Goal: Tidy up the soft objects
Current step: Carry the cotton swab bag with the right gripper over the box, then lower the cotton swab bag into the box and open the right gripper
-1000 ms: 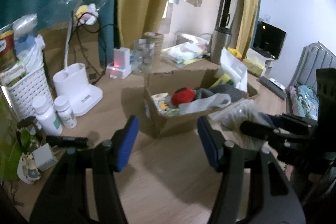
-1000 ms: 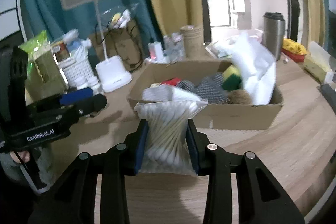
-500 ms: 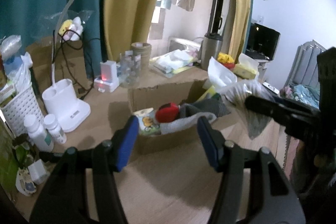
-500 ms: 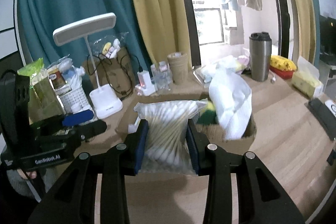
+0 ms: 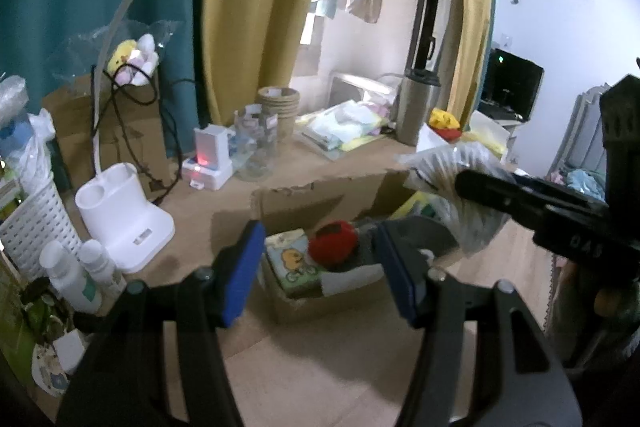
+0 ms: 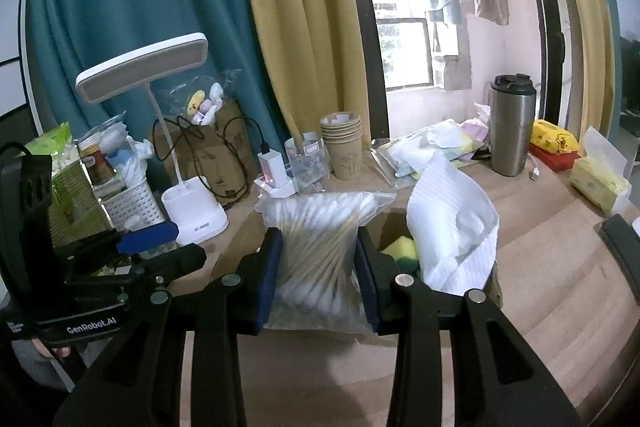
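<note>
- The wooden worktop (image 6: 560, 291) carries everything, and its back edge is pretty crowded.
- Cardboard box (image 5: 312, 191) sits around the middle of the worktop, open top. Inside, from the left wrist view: a red plush ball (image 5: 334, 243), a little pack with a yellow duck on it (image 5: 290, 263) at the box's left end, and some grey fabric (image 5: 424, 231). The right wrist view shows a white padded bag (image 6: 452, 227) sticking up out of the box's right end with a yellow-green sponge (image 6: 400, 249) next to it.
- White desk lamp (image 6: 192, 211) stands by the back-left edge, with a white lattice basket (image 6: 132, 205) just beside its base.
- Steel tumbler (image 6: 512, 131) is toward the back-right edge; a stack of paper cups (image 6: 344, 147) is at the back middle.
- Right gripper (image 6: 318, 279) — pinching a clear bag of cotton swabs (image 6: 316, 247), blue pads pressed into both sides, held up over the box's near side.
- Left gripper (image 5: 320, 275) — spread wide with nothing between its blue pads, hanging in front of the box's left end.
- Two small white bottles (image 5: 84, 275) stand near the left edge in front of the basket.
</note>
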Demonstrator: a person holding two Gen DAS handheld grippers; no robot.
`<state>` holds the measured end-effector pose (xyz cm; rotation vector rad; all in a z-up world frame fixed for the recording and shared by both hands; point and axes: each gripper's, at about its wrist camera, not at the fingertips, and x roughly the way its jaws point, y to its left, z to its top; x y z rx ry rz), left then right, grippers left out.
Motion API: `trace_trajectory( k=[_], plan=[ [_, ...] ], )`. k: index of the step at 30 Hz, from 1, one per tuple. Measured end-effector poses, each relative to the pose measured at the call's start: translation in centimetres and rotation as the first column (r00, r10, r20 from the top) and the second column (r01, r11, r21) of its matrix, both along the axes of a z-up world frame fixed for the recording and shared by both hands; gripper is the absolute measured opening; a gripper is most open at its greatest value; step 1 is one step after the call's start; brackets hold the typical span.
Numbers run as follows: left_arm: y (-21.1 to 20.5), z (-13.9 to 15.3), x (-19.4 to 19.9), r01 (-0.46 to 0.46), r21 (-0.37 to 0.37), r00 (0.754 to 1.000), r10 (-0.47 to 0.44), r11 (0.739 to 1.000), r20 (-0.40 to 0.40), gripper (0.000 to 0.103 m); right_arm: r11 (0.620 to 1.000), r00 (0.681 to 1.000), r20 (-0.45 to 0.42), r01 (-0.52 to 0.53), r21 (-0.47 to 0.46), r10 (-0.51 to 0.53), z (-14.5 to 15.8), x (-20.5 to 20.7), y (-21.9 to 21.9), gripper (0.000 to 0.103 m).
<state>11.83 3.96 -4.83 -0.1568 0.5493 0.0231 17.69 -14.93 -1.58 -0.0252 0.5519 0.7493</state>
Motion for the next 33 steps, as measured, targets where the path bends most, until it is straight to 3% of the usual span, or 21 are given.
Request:
trace_trajectory(
  k=[17, 33],
  plan=[
    [1.4, -0.7, 2.5, -0.034, -0.014, 0.999, 0.034, 0.999, -0.016, 0.060, 0.999, 0.999, -0.032, -0.031, -0.018, 0.030, -1.2, 4.0, 2.9, 0.038],
    [2.3, -3.4, 3.9, -0.035, -0.063, 0.997, 0.030, 0.997, -0.070, 0.060, 0.997, 0.995, -0.104, -0.022, -0.080, 0.014, -4.7, 7.0, 5.4, 0.039]
  ],
)
